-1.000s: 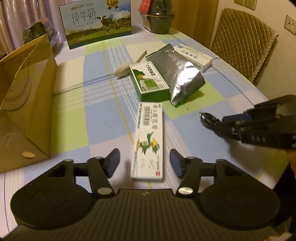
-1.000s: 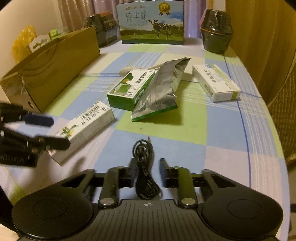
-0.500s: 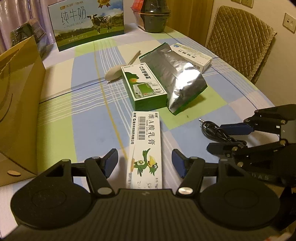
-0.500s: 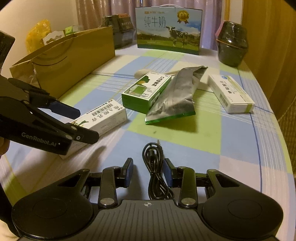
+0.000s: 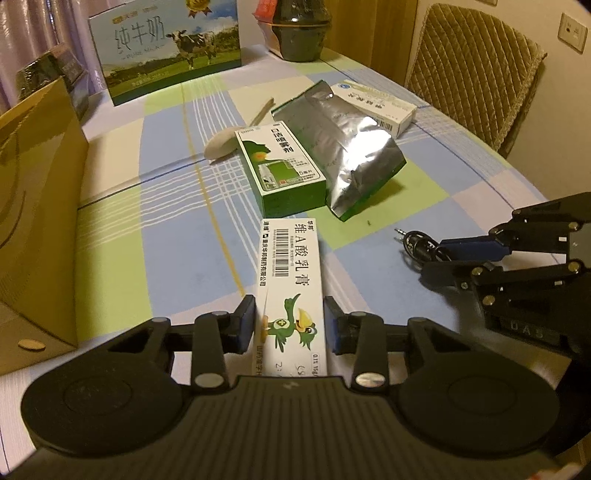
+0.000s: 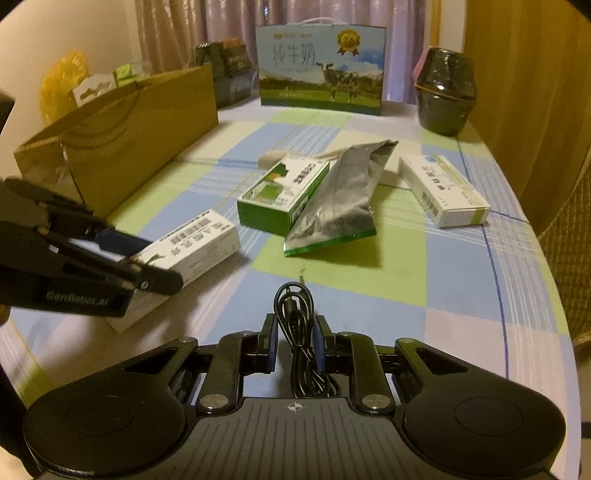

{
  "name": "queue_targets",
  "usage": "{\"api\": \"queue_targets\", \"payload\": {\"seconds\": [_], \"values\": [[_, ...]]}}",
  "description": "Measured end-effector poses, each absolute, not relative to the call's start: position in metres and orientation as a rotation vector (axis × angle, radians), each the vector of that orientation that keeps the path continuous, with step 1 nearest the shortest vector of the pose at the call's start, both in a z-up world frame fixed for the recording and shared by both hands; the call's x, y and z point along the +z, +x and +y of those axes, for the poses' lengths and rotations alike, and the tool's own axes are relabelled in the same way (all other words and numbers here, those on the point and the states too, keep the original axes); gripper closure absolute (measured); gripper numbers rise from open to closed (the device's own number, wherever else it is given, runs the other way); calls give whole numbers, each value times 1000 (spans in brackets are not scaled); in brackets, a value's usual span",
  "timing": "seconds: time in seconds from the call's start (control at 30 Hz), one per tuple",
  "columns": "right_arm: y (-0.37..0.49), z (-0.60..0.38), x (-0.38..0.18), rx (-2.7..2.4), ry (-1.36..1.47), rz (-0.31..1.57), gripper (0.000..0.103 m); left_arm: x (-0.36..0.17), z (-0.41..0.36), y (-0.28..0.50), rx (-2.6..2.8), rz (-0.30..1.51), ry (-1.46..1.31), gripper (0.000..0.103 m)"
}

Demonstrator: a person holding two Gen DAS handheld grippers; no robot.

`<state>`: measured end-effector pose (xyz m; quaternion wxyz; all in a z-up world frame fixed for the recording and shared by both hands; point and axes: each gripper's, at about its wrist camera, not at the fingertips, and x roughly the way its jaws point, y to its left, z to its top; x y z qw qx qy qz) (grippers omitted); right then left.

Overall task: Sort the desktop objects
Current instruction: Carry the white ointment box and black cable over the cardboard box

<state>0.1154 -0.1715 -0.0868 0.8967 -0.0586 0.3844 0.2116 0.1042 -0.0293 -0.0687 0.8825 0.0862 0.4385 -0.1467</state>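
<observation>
**Two grippers closing, one on a box, one on a cable**

Left gripper: jaws closing around the near end of the long white box, the one with a green bird on it. Pads right at both long sides of the box. Box flat on the checked tablecloth, pointing away toward the far side.

Right gripper: jaws closing on the coiled black cable. Pads tight against the loops. Cable plug poking out toward the far side, resting on the cloth.

Just past the white box: a green box, lying flat, near but not touching. Against its right side, a silver foil bag, leaning a little on the green box. Behind the green box, a pale spoon, partly hidden. To the far right of the bag, a white and blue box.

On the left, a big brown paper bag, standing up, well apart from the white box. At the far end of the table, a milk carton with a cow picture and a dark round pot. Off the right edge, a quilted chair back.

Nothing between either gripper and its thing.
</observation>
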Motion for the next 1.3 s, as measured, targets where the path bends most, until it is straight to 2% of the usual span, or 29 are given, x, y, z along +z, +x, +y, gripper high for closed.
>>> {"api": "queue_targets", "payload": {"seconds": [0.4,0.7,1.0,1.3], "values": [[111,-155,-39,447,-93,696,87,-29,-12,86,-274,837,133,70],[122,-103,11,542,-65,593,87,21,17,80,-225,736,121,70],[140,-21,54,677,-40,519,87,71,88,73,-95,641,106,70],[170,60,60,762,-64,518,87,89,170,83,47,622,106,70]]}}
